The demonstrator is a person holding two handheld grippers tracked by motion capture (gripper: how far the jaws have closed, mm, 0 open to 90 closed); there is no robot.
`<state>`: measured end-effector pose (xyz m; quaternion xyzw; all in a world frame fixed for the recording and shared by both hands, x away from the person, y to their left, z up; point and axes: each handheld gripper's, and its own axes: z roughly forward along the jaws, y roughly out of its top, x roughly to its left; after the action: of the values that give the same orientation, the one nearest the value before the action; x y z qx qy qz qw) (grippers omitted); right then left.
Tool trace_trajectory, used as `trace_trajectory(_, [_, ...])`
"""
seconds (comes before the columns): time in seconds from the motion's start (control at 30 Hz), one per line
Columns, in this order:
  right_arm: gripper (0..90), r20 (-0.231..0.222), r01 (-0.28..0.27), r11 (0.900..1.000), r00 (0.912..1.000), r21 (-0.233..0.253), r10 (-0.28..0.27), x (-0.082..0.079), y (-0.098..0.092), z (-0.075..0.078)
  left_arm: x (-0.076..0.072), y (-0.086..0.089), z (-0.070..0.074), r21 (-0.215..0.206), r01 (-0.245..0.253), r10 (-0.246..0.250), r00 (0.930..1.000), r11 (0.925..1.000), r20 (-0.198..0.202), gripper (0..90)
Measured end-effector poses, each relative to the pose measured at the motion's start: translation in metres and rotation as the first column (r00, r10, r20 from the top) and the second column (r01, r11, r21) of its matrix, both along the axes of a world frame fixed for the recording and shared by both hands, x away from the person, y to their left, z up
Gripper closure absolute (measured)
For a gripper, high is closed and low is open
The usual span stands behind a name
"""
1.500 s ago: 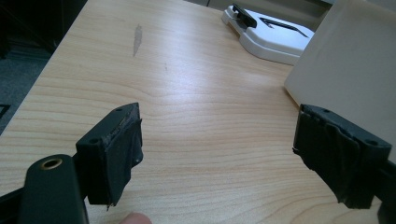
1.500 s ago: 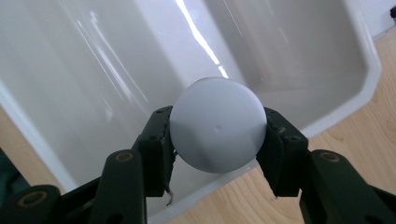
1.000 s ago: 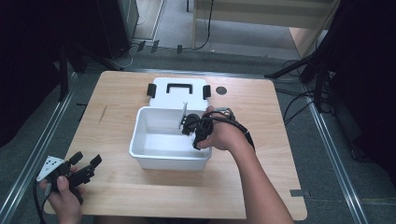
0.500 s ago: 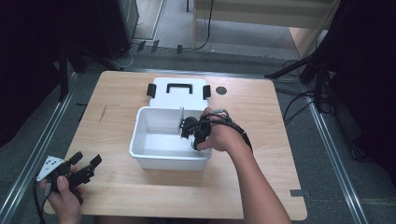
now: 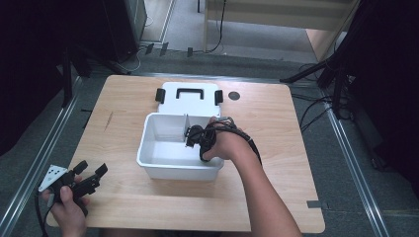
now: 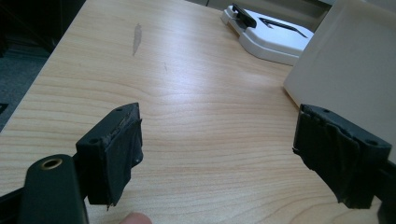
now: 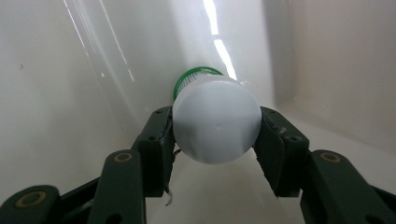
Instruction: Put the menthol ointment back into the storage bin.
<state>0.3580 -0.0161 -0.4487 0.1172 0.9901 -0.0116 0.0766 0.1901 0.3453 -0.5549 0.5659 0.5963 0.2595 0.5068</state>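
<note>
White bottle [image 7: 216,125] sits clamped in the right gripper [image 7: 215,133], now carried deeper into the bin [image 5: 148,148]; left gripper [image 6: 233,154] rests wide open

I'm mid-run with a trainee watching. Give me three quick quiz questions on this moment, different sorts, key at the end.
1. True or false: the right gripper holds a white-capped bottle.
2. Where is that bottle? A) on the lid B) inside the white bin C) on the bare table
3. Fill in: the left gripper has its jaws ____ over the wood.

Key: 1 true; 2 B; 3 open
</note>
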Motion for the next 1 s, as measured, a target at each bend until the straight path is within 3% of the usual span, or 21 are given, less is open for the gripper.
trace_trajectory(0.3, [50.6, 0.012, -0.018, 0.996, 0.9997, -0.083, 0.02, -0.0029, 0.0046, -0.0038, 0.0, 0.0002, 0.0, -0.001, 0.0, 0.0, 1.0, 1.0, 0.0, 16.1])
trace_trajectory(0.83, [51.5, 0.012, -0.022, 0.997, 0.9997, -0.073, 0.022, -0.0023, 0.0034, -0.0032, 0.0, 0.0002, -0.0001, -0.002, 0.0, 0.0, 1.0, 1.0, 0.0, 16.1])
trace_trajectory(1.0, [47.2, -0.001, -0.02, 0.998, 0.9998, -0.058, 0.019, -0.0031, 0.0026, -0.0019, 0.0, 0.0003, -0.0001, -0.003, 0.001, -0.001, 1.0, 1.0, 0.001, 16.1])
